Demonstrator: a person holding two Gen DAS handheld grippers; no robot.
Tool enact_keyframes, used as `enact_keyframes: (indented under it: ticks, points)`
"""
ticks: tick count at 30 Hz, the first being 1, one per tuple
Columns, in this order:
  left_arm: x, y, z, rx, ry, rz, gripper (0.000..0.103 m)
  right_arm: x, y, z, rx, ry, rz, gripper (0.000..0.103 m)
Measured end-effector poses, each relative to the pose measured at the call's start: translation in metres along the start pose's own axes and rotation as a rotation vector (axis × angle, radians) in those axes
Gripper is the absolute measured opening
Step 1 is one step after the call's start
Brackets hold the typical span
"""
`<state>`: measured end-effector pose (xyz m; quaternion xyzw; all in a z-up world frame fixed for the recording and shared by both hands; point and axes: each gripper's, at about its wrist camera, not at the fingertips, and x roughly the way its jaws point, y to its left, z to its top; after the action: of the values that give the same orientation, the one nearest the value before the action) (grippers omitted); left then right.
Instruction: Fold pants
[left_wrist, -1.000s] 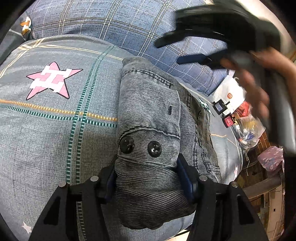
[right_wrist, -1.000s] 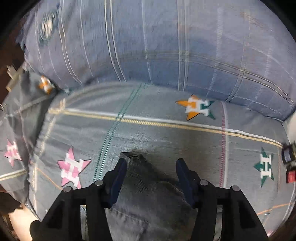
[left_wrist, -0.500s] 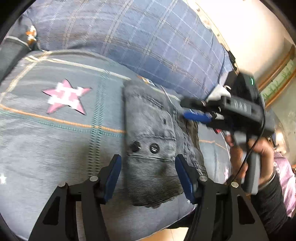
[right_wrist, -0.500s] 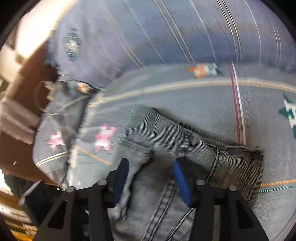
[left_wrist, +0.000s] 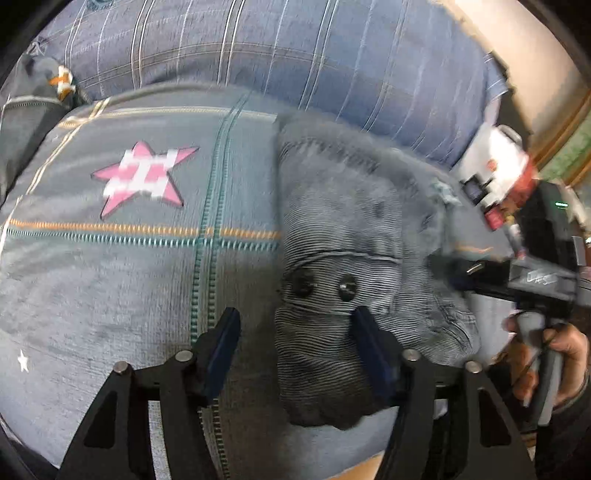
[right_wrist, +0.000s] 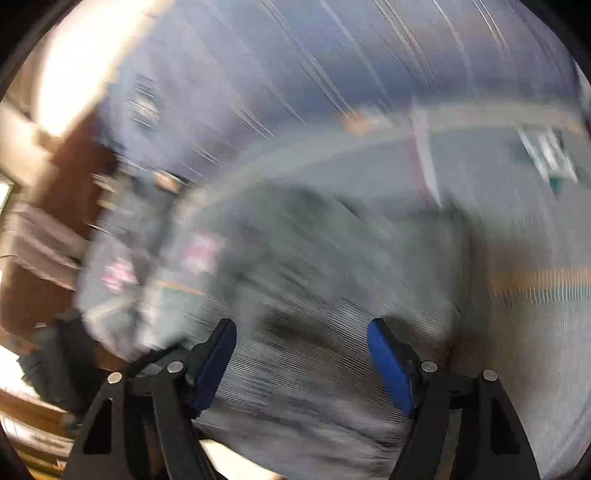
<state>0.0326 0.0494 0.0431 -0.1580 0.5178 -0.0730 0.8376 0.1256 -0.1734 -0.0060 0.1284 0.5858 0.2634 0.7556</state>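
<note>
Risk of the folded pants (left_wrist: 332, 236) on the bed (left_wrist: 110, 280) springing open or dragging askew: left gripper (left_wrist: 295, 347) just spread, near end lying loose between its jaws, right gripper (right_wrist: 301, 362) also just widening, hovering over blurred fabric, gripping nothing.

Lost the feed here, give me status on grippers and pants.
Left gripper open, jaws just widened, off the folded pants. Right gripper open over the denim, view blurred. Nothing in the way.
</note>
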Motion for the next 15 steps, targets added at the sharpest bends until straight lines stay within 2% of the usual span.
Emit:
enact_keyframes:
  ticks: [2, 3, 5, 7, 9, 10, 12, 13, 15]
  points:
    - [-0.007, -0.001, 0.002, 0.006, -0.014, 0.021, 0.070, -0.005, -0.014, -0.004, 0.046, -0.049, 0.069, 0.074]
    - [-0.013, -0.002, 0.002, 0.012, -0.020, 0.030, 0.069, -0.016, -0.010, -0.003, 0.053, -0.058, 0.051, 0.074]
    - [-0.027, -0.006, 0.001, 0.021, -0.059, 0.023, 0.069, -0.037, 0.004, -0.003, 0.002, -0.120, 0.025, 0.074]
    - [-0.035, -0.011, -0.002, 0.054, -0.097, 0.016, 0.069, -0.053, 0.015, -0.011, -0.038, -0.151, 0.095, 0.075]
    - [-0.017, -0.017, -0.007, 0.121, -0.050, 0.084, 0.071, -0.045, 0.014, -0.020, -0.061, -0.130, 0.111, 0.076]
    - [-0.009, -0.021, -0.007, 0.147, -0.028, 0.106, 0.072, -0.033, 0.009, -0.022, -0.056, -0.093, 0.078, 0.076]
    - [-0.021, -0.020, -0.005, 0.122, -0.048, 0.105, 0.071, -0.014, -0.010, -0.021, 0.021, -0.017, 0.007, 0.076]
    - [-0.029, -0.020, -0.004, 0.118, -0.066, 0.089, 0.071, -0.022, -0.011, -0.018, 0.045, -0.046, 0.040, 0.076]
    - [-0.038, -0.023, -0.001, 0.125, -0.096, 0.066, 0.071, -0.041, 0.000, -0.009, 0.009, -0.102, 0.076, 0.076]
